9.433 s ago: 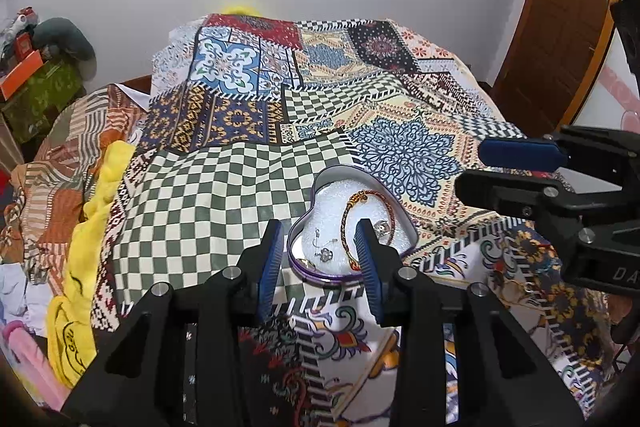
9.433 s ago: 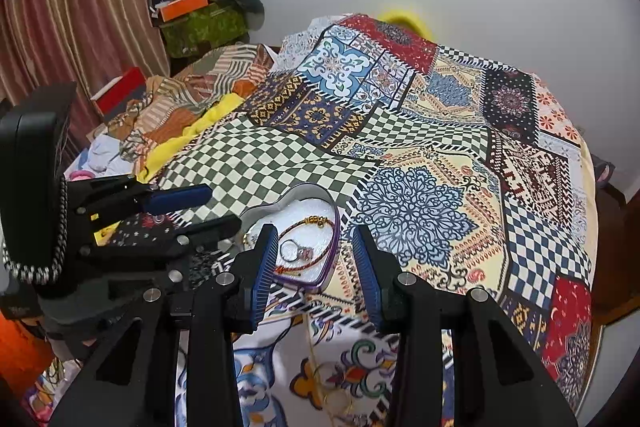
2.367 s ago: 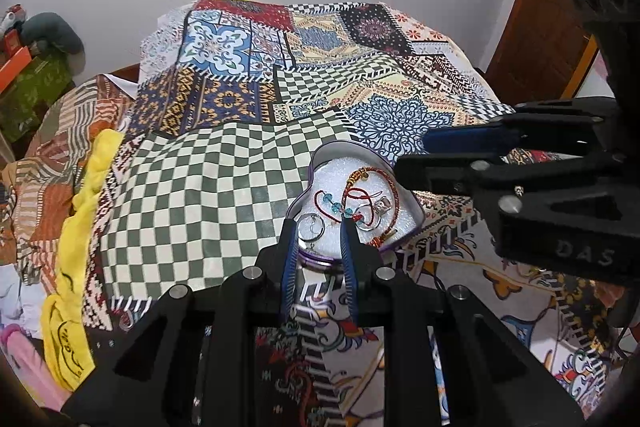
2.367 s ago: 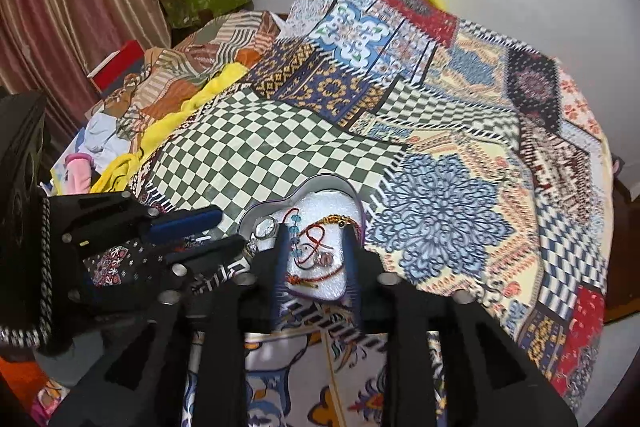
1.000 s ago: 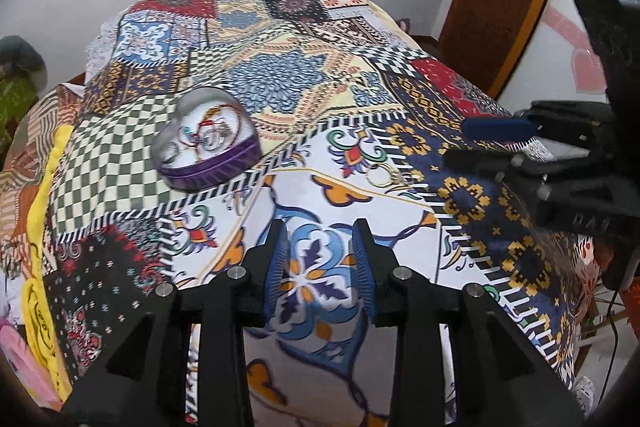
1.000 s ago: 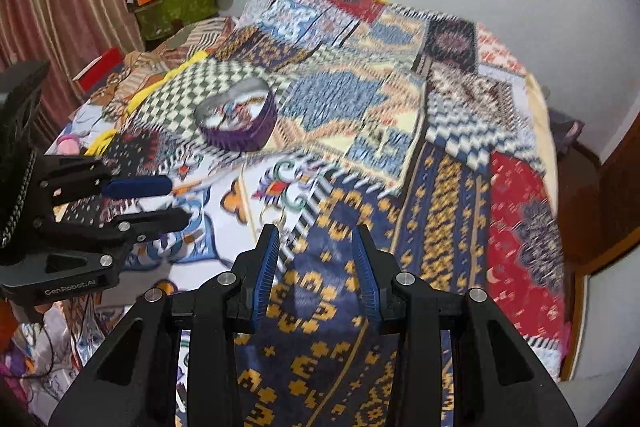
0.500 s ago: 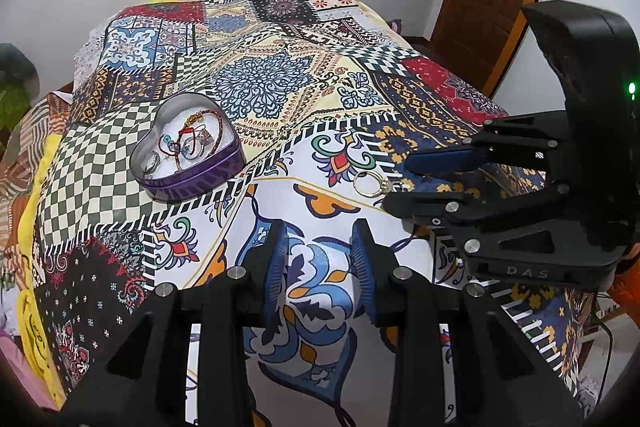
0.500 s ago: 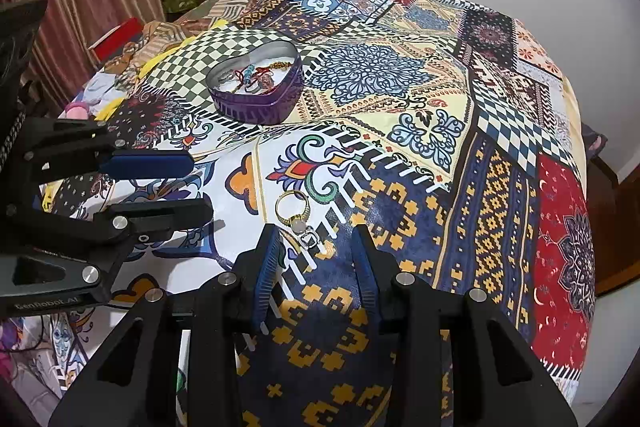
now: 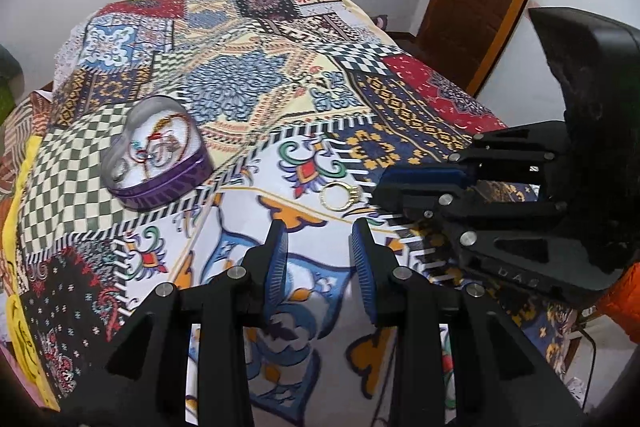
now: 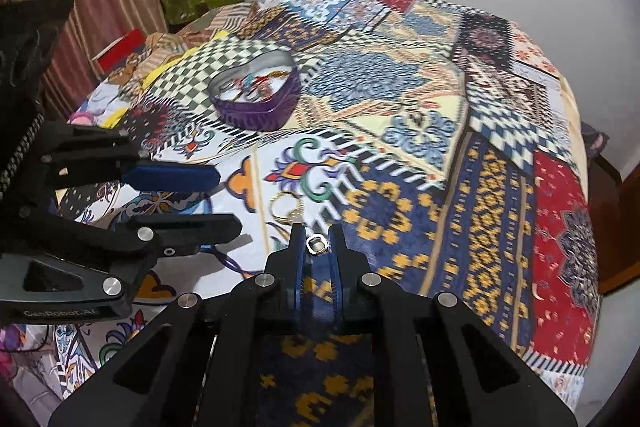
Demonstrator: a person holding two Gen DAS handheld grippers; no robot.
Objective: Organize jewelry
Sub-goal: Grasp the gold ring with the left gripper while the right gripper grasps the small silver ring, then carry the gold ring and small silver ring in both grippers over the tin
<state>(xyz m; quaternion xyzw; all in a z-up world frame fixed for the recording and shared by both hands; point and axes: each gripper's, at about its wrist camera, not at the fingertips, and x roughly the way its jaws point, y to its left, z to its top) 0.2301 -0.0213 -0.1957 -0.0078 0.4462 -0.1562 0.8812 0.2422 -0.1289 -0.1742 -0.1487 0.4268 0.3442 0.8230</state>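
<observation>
On the patchwork bedspread (image 9: 248,95), the heart-shaped tin (image 9: 160,183) of jewelry is being left at ten o'clock. The left gripper (image 9: 318,259) is being held narrowly parted with nothing between its pads. At three o'clock, a small ring (image 10: 316,244) is being pinched in the right gripper (image 10: 317,247), beside a gold hoop (image 9: 340,195).

Gold ring (image 9: 340,195) lies on bedspread; heart-shaped purple tin (image 9: 158,151) holds bracelets.
</observation>
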